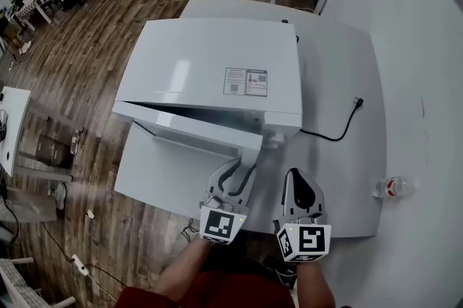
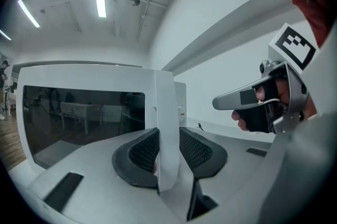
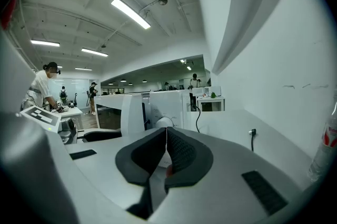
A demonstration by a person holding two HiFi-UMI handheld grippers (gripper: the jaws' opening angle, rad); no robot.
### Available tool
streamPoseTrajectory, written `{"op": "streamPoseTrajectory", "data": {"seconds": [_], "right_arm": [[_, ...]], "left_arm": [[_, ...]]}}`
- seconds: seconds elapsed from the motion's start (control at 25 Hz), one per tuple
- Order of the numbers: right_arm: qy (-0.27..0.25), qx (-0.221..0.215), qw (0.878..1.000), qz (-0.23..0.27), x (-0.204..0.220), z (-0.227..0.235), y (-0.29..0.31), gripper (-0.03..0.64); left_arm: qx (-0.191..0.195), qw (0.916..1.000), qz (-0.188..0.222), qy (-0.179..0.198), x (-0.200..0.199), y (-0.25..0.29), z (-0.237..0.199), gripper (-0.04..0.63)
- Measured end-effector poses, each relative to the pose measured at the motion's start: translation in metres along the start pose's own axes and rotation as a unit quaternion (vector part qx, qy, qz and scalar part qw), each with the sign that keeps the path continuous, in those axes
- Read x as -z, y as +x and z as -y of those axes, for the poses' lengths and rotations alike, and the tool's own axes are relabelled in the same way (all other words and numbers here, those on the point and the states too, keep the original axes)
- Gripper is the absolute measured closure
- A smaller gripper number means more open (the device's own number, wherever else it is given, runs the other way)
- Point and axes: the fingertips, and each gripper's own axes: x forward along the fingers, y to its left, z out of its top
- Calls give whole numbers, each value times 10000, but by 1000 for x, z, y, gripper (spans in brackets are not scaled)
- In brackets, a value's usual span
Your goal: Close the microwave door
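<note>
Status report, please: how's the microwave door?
Left hand-held gripper clamped on microwave door edge. Right hand-held gripper shut, empty. Door part open; no blockage visible.

Narrow wedge gap between door [image 1: 166,169] and microwave [image 1: 217,68], widest at the door's free edge. The left hand-held gripper [image 1: 233,180] fills that spot, jaws clamped on the edge. The right hand-held gripper [image 1: 299,191], jaws together and empty, sits just beside it, so there is little room between the two. Desk [image 1: 340,75] right of the microwave is mostly bare up to the wall [image 1: 427,46]. The cord [image 1: 333,134] crosses it from the microwave's right side. The bottle [image 1: 393,188] sits by the wall, well apart from both. Open floor [image 1: 87,46] left of the door.
</note>
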Motion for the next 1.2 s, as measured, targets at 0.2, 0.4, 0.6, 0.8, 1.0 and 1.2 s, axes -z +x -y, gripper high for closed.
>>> {"op": "streamPoseTrajectory", "data": {"seconds": [0.2,0.4,0.6,0.8,1.0,1.2], "right_arm": [[-4,-30,10000,15,-2,9,16,588],[2,-24,10000,53,-6,21,27,588],[45,23,10000,41,-13,29,39,589],[36,-21,10000,27,-17,30,51,588],[38,-32,10000,-2,-17,30,56,588],[56,1,10000,56,-23,32,54,588]], "left_arm": [[-62,9999,83,52,-5,18,-7,462],[-116,9997,145,148,-8,32,-13,463],[-115,9996,238,94,-11,34,-14,463],[-123,9997,190,87,-12,46,-18,463],[-251,9994,237,-21,-15,55,-23,466],[-229,9997,3,3,-2,54,-22,466]]}}
